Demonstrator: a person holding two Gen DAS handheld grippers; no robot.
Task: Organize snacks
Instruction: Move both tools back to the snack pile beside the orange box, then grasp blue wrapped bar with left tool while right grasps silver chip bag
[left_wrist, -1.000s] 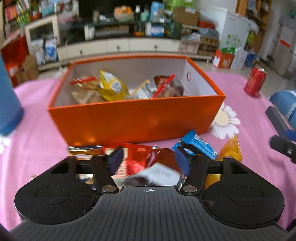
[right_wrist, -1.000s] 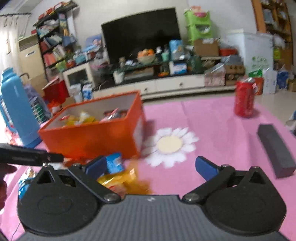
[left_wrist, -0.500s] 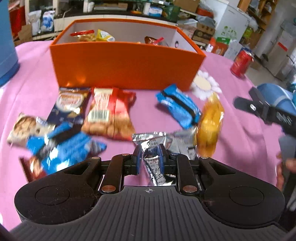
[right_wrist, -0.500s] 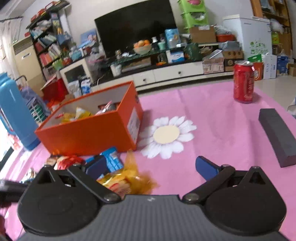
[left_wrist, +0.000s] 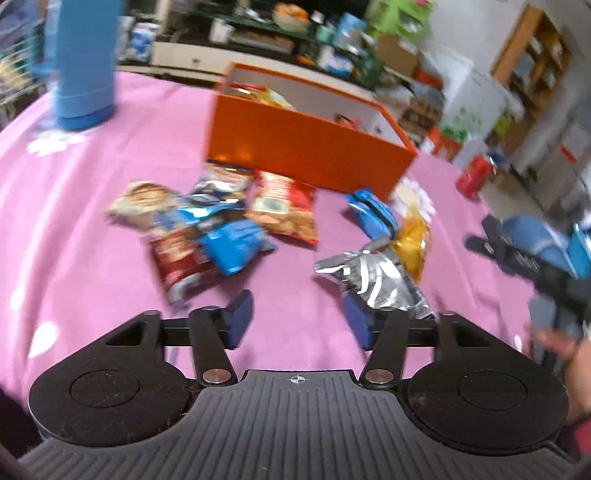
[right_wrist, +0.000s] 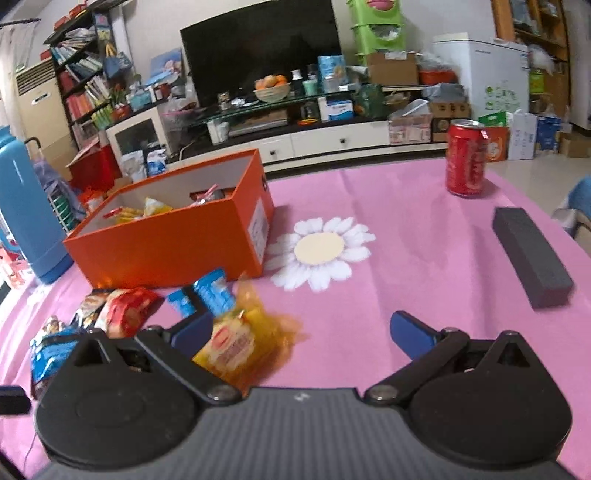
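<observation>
An orange box (left_wrist: 295, 155) with several snack packets inside stands on the pink tablecloth. In front of it lie loose packets: a red one (left_wrist: 284, 206), a blue one (left_wrist: 373, 216), a yellow one (left_wrist: 413, 240) and a heap at the left (left_wrist: 192, 236). My left gripper (left_wrist: 297, 314) has its jaws opening; a crumpled silver packet (left_wrist: 373, 280) rests against its right finger, not pinched. My right gripper (right_wrist: 299, 328) is open, low over the cloth, with the yellow packet (right_wrist: 240, 339) beside its left finger. The orange box (right_wrist: 166, 243) is at the left in that view.
A tall blue flask (left_wrist: 85, 59) stands at the back left. A red can (right_wrist: 465, 162) and a dark grey block (right_wrist: 528, 254) sit on the right of the cloth. A person's hand (left_wrist: 561, 343) shows at the right edge. A cluttered TV cabinet fills the background.
The left gripper drew back from the box, shut on the silver packet, then spread its jaws and let it go while swinging left. The right gripper edged closer to the yellow packet.
</observation>
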